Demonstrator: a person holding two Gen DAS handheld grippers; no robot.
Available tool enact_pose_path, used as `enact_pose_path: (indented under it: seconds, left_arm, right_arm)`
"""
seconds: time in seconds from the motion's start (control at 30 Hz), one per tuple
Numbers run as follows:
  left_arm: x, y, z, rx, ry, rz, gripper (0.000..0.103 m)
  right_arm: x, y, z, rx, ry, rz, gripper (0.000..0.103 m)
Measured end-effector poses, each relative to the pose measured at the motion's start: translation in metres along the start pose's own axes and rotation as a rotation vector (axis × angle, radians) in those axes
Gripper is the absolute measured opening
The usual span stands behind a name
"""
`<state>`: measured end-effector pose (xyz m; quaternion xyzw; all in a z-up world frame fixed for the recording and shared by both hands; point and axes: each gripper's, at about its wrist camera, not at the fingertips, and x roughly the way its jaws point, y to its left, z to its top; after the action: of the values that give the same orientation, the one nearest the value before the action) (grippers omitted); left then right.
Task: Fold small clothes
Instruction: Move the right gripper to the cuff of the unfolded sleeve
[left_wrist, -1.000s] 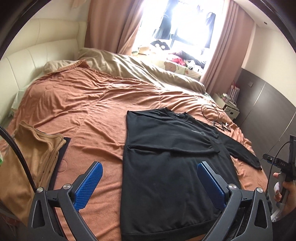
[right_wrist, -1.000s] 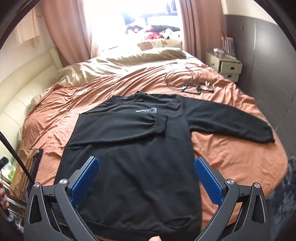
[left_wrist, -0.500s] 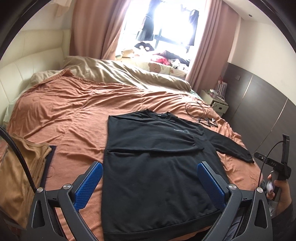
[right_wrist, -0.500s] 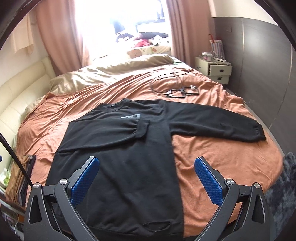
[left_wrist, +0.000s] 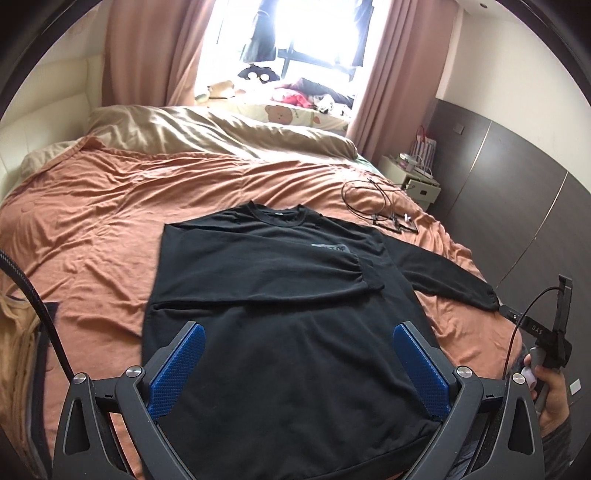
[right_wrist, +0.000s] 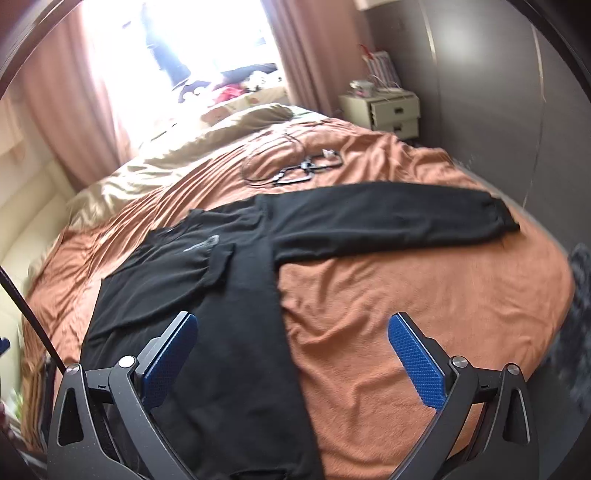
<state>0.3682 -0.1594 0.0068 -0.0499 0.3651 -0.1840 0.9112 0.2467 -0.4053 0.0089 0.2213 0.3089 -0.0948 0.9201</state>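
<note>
A black long-sleeved sweatshirt (left_wrist: 280, 314) lies flat on the orange bedspread (left_wrist: 103, 229), neck toward the window. One sleeve (left_wrist: 266, 280) is folded across the chest. The other sleeve (right_wrist: 391, 218) stretches out straight to the right, its cuff (right_wrist: 498, 218) near the bed's edge. My left gripper (left_wrist: 299, 365) hovers open above the lower body of the sweatshirt, holding nothing. My right gripper (right_wrist: 291, 354) is open over the sweatshirt's right side edge and bare bedspread, short of the outstretched sleeve. In the left wrist view a hand (left_wrist: 550, 391) holds the right gripper's handle.
A coil of black cables (left_wrist: 380, 203) lies on the bed beyond the sweatshirt. Folded tan clothes (left_wrist: 18, 354) are stacked at the left. A beige duvet (left_wrist: 221, 136) is bunched at the head. A nightstand (right_wrist: 388, 110) and dark wall panels stand to the right.
Both grippers have swung to the right, so the sweatshirt has shifted left in each view. The right view now faces the outstretched sleeve. The sweatshirt itself has not moved.
</note>
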Motion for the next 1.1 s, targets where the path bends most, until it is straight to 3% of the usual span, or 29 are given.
enact_pose_path:
  seconds: [0.27,0.47,0.57,0.77,1.1]
  left_arm:
    - [0.055,-0.043,0.014,0.031,0.021,-0.052,0.101]
    - [0.103,-0.073,0.024,0.044,0.055,-0.100,0.092]
    - [0.129,-0.086,0.027,0.056,0.085,-0.111,0.086]
    - [0.181,-0.102,0.034,0.070,0.142,-0.111,0.070]
    - [0.254,-0.117,0.042,0.074,0.214,-0.130,0.053]
  right_arm:
    - [0.032,-0.061,0.004,0.196,-0.039,0.052,0.102]
    - [0.071,-0.098,0.009,0.320,-0.020,0.083,0.082]
    - [0.092,-0.112,0.013,0.372,-0.014,0.095,0.078]
    - [0.130,-0.137,0.021,0.480,0.014,0.120,0.060]
    - [0.176,-0.150,0.044,0.526,0.065,0.057,0.041]
